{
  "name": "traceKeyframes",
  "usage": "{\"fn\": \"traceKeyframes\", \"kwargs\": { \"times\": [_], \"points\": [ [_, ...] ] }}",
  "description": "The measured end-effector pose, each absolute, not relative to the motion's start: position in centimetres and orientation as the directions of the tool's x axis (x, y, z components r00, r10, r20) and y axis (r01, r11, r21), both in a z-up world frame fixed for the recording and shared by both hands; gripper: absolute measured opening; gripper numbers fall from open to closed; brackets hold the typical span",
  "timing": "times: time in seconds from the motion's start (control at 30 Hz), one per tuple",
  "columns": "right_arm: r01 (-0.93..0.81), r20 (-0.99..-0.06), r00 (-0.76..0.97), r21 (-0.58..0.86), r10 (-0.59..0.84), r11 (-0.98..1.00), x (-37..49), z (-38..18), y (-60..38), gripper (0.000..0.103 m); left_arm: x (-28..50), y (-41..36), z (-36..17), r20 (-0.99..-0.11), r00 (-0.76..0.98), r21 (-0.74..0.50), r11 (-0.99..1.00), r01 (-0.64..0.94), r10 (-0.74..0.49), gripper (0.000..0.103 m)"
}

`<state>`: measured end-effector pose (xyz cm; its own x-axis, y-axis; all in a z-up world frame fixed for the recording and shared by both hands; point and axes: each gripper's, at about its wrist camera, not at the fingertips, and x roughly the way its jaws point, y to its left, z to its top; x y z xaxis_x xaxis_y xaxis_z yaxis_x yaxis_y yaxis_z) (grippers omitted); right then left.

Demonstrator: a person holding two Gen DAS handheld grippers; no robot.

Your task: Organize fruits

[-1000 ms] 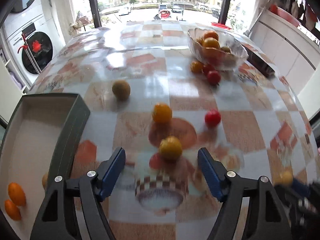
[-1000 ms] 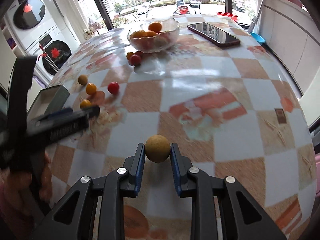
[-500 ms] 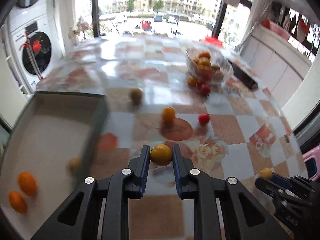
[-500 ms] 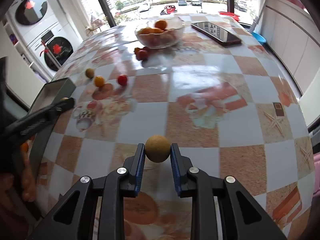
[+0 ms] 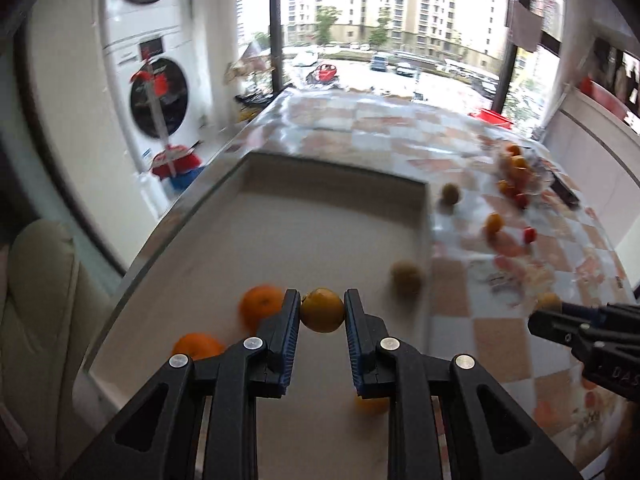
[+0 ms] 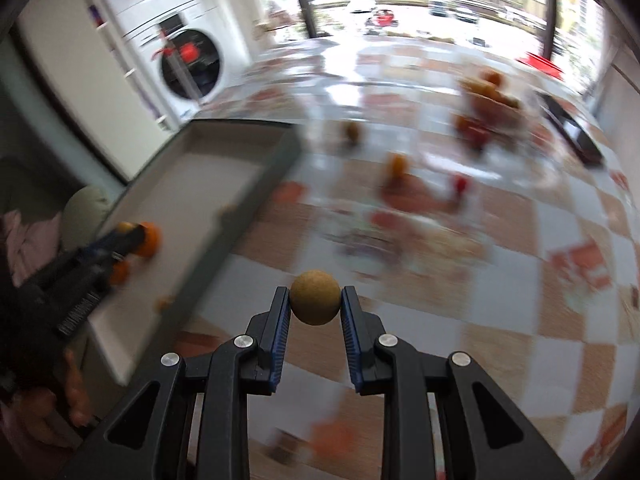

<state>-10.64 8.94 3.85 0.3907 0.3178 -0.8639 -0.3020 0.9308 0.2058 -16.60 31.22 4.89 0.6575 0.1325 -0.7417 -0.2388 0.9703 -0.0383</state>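
Note:
My left gripper (image 5: pixel 322 311) is shut on a yellow-orange fruit (image 5: pixel 322 314) and hangs over the grey tray (image 5: pixel 320 168). In the tray lie two oranges (image 5: pixel 260 309), a tan round fruit (image 5: pixel 406 277) and another fruit partly hidden under my fingers. My right gripper (image 6: pixel 315 301) is shut on a brown round fruit (image 6: pixel 315 297) above the checkered table, just right of the tray (image 6: pixel 256 196). In the left wrist view the right gripper (image 5: pixel 554 312) shows at the right edge. The left gripper (image 6: pixel 128 232) shows over the tray in the right wrist view.
Loose fruits lie on the table (image 5: pixel 472 344): a brown one (image 5: pixel 450 193), an orange one (image 5: pixel 494 223), a red one (image 5: pixel 529 234). A glass bowl of fruit (image 5: pixel 518 168) and a dark phone (image 6: pixel 572 132) sit at the far right. Washing machines (image 5: pixel 158 96) stand at the left.
The left gripper closed on the yellow-orange fruit, lifted it and swung left over the tray. The right gripper carried the brown fruit left toward the tray.

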Motion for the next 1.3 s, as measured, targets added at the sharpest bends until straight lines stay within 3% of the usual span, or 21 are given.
{"fn": "traceKeyframes", "kwargs": {
  "times": [0.3, 0.33, 0.37, 0.4, 0.43, 0.47, 0.5, 0.57, 0.8, 0.93, 1.17, 1.3],
  "points": [
    [-0.47, -0.857, 0.33, 0.215, 0.395, 0.856, -9.9, 4.6, 17.9, 0.031, -18.0, 32.5, 2.8, -0.759, 0.635, -0.043, 0.96, -0.275, 0.148, 0.024],
    [-0.473, -0.861, 0.325, 0.21, 0.391, 0.856, -9.9, 4.6, 18.3, 0.045, -18.2, 32.4, 2.6, -0.761, 0.631, -0.046, 0.959, -0.281, 0.149, 0.024],
    [-0.472, -0.862, 0.328, 0.205, 0.386, 0.857, -9.9, 4.5, 18.5, 0.067, -18.3, 32.4, 2.3, -0.765, 0.627, -0.053, 0.956, -0.287, 0.146, 0.028],
    [-0.469, -0.86, 0.335, 0.202, 0.385, 0.86, -9.9, 4.6, 18.5, 0.077, -18.4, 32.4, 2.0, -0.772, 0.621, -0.067, 0.954, -0.291, 0.136, 0.038],
    [-0.463, -0.853, 0.349, 0.204, 0.389, 0.862, -10.1, 4.9, 18.2, 0.085, -18.5, 32.5, 1.9, -0.773, 0.621, -0.077, 0.953, -0.292, 0.127, 0.071],
    [-0.46, -0.846, 0.361, 0.205, 0.393, 0.864, -10.2, 5.1, 17.9, 0.085, -18.7, 32.4, 1.9, -0.767, 0.631, -0.095, 0.953, -0.287, 0.114, 0.095],
    [-0.457, -0.844, 0.367, 0.201, 0.39, 0.866, -10.3, 5.2, 17.6, 0.085, -19.2, 32.2, 2.1, -0.751, 0.647, -0.091, 0.948, -0.305, 0.136, 0.097],
    [-0.441, -0.847, 0.387, 0.176, 0.364, 0.88, -10.2, 5.4, 16.5, 0.085, -19.9, 31.7, 2.7, -0.711, 0.685, -0.083, 0.948, -0.307, 0.16, 0.097],
    [-0.234, -0.866, 0.414, 0.194, 0.278, 0.953, -9.7, 4.0, 8.2, 0.087, -19.2, 28.8, 4.4, -0.7, 0.696, -0.029, 0.968, -0.25, 0.158, 0.097],
    [-0.069, -0.887, 0.418, 0.184, 0.196, 0.981, -10.0, 2.2, 2.4, 0.103, -18.8, 25.9, 5.1, -0.689, 0.714, -0.017, 0.983, -0.181, 0.12, 0.097],
    [0.09, -0.88, 0.475, 0.054, 0.005, 0.994, -11.8, 0.9, -5.2, 0.103, -17.8, 18.1, 4.5, -0.701, 0.712, 0.075, 0.997, 0.007, 0.048, 0.097],
    [0.129, -0.883, 0.469, 0.04, -0.026, 0.991, -12.6, -0.4, -7.7, 0.103, -16.4, 15.1, 2.7, -0.744, 0.668, 0.105, 0.991, 0.085, 0.022, 0.097]
  ]
}}
